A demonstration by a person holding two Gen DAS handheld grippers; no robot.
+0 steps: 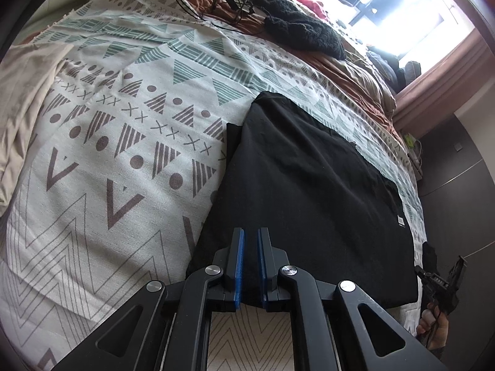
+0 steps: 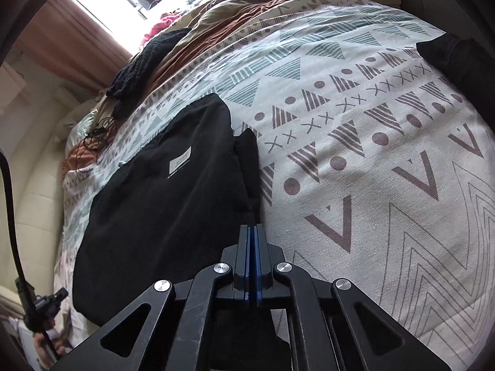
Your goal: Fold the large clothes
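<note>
Black garment (image 1: 312, 191) lies folded into a rough rectangle on the patterned bedspread (image 1: 123, 142), near the bed's front edge, white label facing up. Looks mostly folded; a flap pokes out along 1 side edge of the garment, so the stack isn't fully squared.

Risks, as I judge them:
- Pinching only the top layer at the garment's near edge would peel the fold open instead of moving the whole stack.
- Dragging the garment across the bedspread could bunch the bedspread and skew the edges.
- The 2 grippers sit at opposite near corners of the garment; uneven lifting would twist the rectangle.
- The loose flap could fall out further if that side is lifted first.

Left gripper (image 1: 250, 238): over the garment's near edge, jaws almost together with a narrow gap. Whether cloth is nipped between them I can't tell; black on black.

Right gripper (image 2: 253, 232): at the garment's other near corner, where it meets the bedspread, jaws clenched pad to pad. Nothing visibly held between them.

Black knit item (image 1: 297, 27) lies well beyond the garment, untouched.
</note>
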